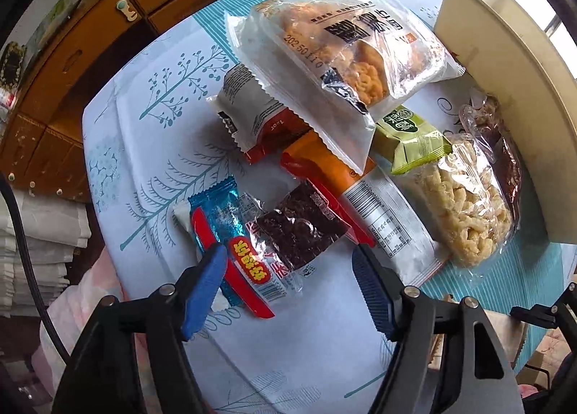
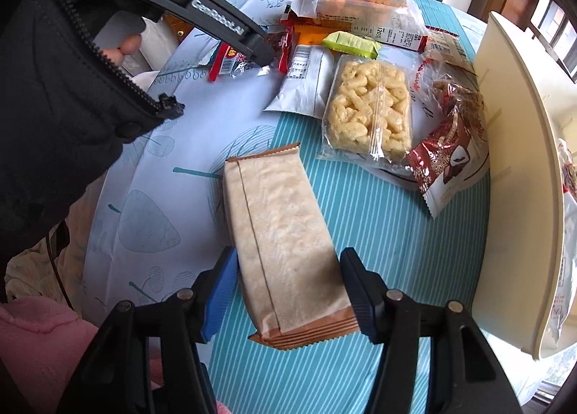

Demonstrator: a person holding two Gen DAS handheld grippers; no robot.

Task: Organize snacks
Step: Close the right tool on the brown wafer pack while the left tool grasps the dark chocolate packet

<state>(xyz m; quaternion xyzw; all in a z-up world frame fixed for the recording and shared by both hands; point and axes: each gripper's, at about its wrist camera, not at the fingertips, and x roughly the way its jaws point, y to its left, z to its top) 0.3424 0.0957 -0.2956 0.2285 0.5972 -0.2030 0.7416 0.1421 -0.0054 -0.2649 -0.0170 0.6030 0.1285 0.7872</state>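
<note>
Snack packs lie scattered on the table. My left gripper (image 1: 288, 270) is open, its fingers either side of a clear packet of dark snack (image 1: 301, 225) and a blue and red wrapper (image 1: 230, 234). My right gripper (image 2: 288, 280) is open around a long tan and brown packet (image 2: 285, 241), its pads beside the packet's edges; I cannot tell if they touch. A clear pack of puffed pieces (image 2: 368, 107) also shows in the left wrist view (image 1: 465, 205). A cream bin (image 2: 515, 179) stands at the right, also seen in the left wrist view (image 1: 505, 71).
A large clear bag of orange snacks (image 1: 346, 43), a green packet (image 1: 407, 140), a white and orange packet (image 1: 364, 194) and a red and white packet (image 2: 447, 165) lie on the blue patterned tablecloth (image 2: 360, 360). A wooden cabinet (image 1: 90, 53) stands beyond the table.
</note>
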